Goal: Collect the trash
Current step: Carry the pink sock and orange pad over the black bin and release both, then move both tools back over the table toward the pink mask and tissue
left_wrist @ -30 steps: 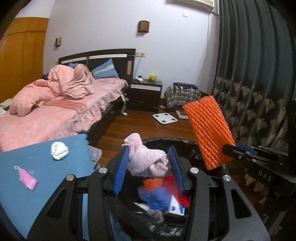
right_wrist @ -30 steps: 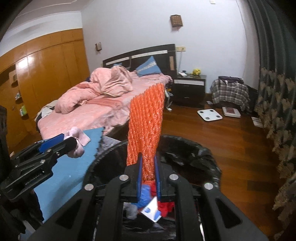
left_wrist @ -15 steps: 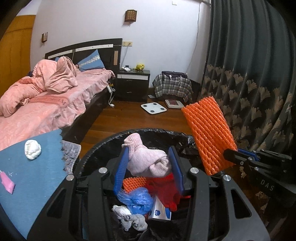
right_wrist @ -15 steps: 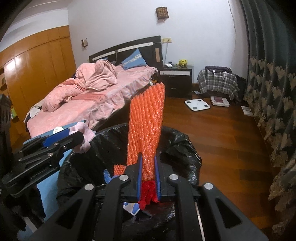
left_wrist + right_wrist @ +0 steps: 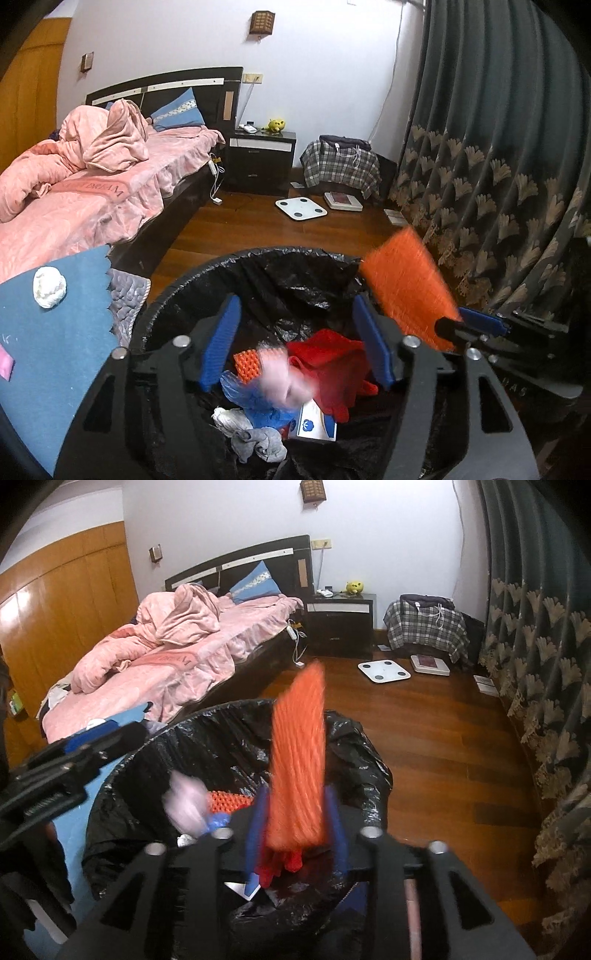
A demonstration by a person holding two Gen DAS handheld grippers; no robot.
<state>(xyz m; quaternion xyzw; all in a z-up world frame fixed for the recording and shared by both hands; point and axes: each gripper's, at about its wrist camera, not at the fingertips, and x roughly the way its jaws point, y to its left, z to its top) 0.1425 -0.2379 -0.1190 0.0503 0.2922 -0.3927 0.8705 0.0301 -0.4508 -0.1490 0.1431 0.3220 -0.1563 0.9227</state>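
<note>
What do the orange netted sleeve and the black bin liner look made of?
Orange netted sleeve: looks like soft foam mesh, matte; a ribbed lattice shows through the motion blur, clearer on the similar orange piece in the bin. Black bin liner: thin plastic film, glossy, crinkled, with bright highlights, folded over the rim.

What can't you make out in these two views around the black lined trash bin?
- Pink soft item, left wrist view: motion-blurred over the black lined trash bin; its shape is unreadable.
- Orange foam net sleeve, right wrist view: smeared, so contact with the right gripper is unclear.
- Bin bottom, both views: hidden under red, blue and white trash and the left gripper.
- Pink object, left wrist view: cut off at the picture's left edge.
</note>
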